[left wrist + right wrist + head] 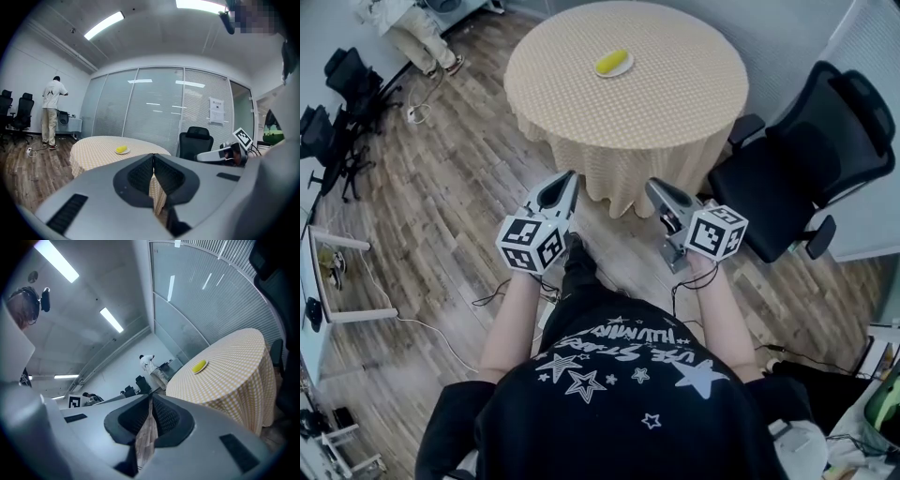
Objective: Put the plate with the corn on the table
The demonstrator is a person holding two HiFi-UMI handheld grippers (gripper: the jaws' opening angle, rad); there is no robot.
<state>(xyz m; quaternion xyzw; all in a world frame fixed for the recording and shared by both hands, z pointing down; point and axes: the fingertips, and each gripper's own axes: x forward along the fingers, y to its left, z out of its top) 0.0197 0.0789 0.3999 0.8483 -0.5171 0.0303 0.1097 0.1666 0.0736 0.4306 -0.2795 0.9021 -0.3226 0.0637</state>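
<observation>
plate (621,71) well inside table (675,108) rim

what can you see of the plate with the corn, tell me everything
The plate is small, pale and shallow, showing only as a thin rim around the yellow corn lying flat on it. It rests level near the middle of the round table, on its checked cloth, with nothing else touching it. Its material is too small to tell.
</observation>
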